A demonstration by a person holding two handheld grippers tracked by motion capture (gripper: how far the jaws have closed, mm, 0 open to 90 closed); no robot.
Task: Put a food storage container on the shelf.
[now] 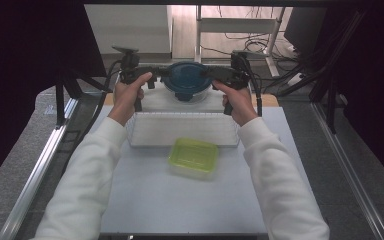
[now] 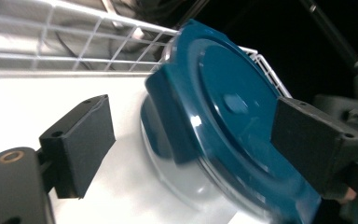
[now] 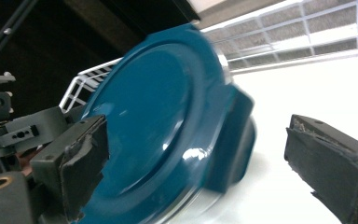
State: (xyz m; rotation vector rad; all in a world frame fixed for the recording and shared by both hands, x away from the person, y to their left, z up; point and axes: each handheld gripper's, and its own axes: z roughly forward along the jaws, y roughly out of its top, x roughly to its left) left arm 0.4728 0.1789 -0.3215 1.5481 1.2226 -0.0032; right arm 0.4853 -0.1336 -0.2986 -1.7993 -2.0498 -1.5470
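Both grippers are at the round container with the dark blue lid (image 1: 186, 80), one on each side of it. On its left, the left gripper (image 1: 161, 73) has its jaws apart, with the lid's edge and side clip between them. On its right, the right gripper (image 1: 209, 73) is also open around the opposite edge. I cannot tell if the pads touch the lid. This container stands on a white surface inside the white wire basket (image 1: 182, 129), at the far side. Nearer the person, a green-lidded box (image 1: 193, 156) lies on the table (image 1: 155, 200), just beside the basket's front wall.
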